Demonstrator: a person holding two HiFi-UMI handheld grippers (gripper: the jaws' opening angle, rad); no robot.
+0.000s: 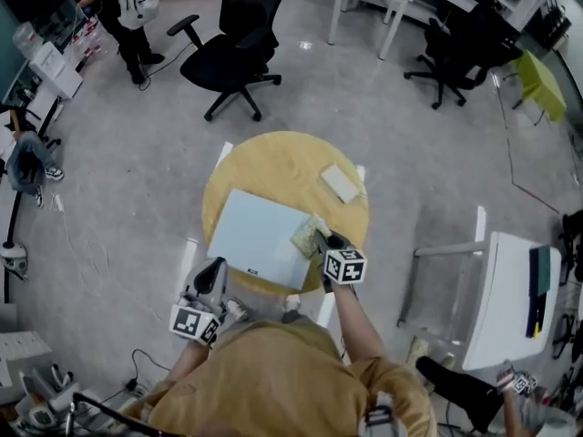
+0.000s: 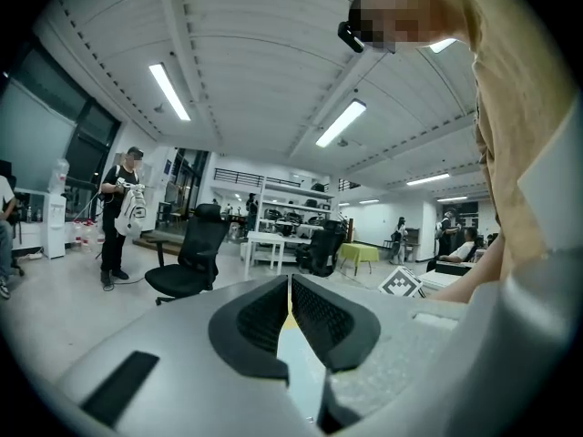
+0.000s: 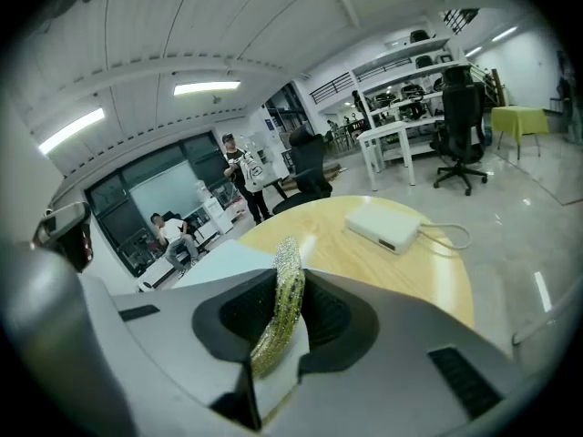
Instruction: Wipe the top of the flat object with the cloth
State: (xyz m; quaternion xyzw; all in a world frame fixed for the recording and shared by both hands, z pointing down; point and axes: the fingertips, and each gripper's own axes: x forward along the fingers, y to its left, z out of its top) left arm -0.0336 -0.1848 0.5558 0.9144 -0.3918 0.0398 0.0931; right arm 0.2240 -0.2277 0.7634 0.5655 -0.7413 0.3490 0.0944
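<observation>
A pale blue flat slab (image 1: 258, 238) lies on the round wooden table (image 1: 273, 162), near its front edge. My right gripper (image 1: 324, 241) is shut on a yellow-green cloth (image 3: 281, 303), which stands up between the jaws. In the head view the cloth (image 1: 307, 236) rests at the slab's right edge. The slab (image 3: 223, 259) shows left of the cloth in the right gripper view. My left gripper (image 1: 214, 271) hangs below the table's front left edge, jaws shut with nothing between them (image 2: 289, 308).
A small white box (image 1: 340, 183) with a cord lies on the table's far right. A black office chair (image 1: 232, 48) stands beyond the table. A white desk (image 1: 506, 299) is at the right. A person with a bag (image 1: 127, 7) stands far left.
</observation>
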